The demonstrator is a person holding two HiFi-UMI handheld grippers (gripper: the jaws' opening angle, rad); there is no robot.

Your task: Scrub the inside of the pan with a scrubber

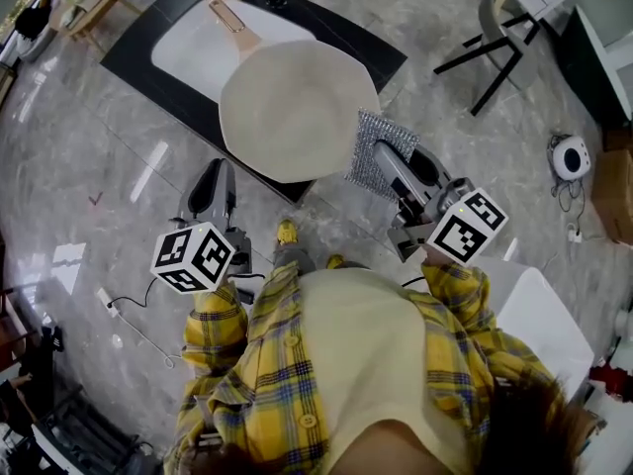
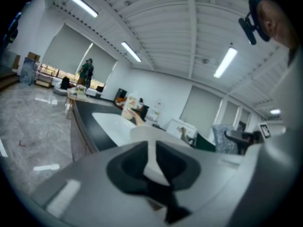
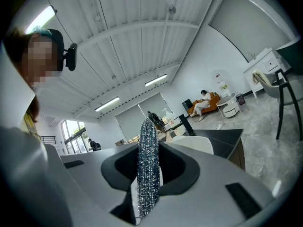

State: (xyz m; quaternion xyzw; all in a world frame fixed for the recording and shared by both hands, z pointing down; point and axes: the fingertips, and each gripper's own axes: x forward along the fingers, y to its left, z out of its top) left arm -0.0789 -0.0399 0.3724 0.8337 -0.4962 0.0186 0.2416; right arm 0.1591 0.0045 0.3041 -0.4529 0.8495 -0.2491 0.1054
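Note:
A cream pan [image 1: 297, 107] with a wooden handle [image 1: 229, 16] rests tilted over the white sink [image 1: 188, 47] set in a black counter [image 1: 134, 55]. My right gripper [image 1: 382, 154] is at the pan's right edge, shut on a silvery mesh scrubber [image 1: 372, 146]. In the right gripper view the scrubber [image 3: 147, 174] stands upright between the jaws, with the pan [image 3: 199, 143] just beyond. My left gripper [image 1: 219, 172] hangs below the counter's near edge, left of the pan and apart from it. Its jaws [image 2: 152, 148] stand a narrow gap apart with nothing in them; the pan [image 2: 142, 132] lies ahead.
A black-legged chair [image 1: 495, 38] stands at the back right, with a round white device [image 1: 571, 156] and a cardboard box [image 1: 615, 191] on the floor at the right. A white board [image 1: 549, 315] lies by my right elbow. A cable [image 1: 129, 315] trails on the marble floor at the left.

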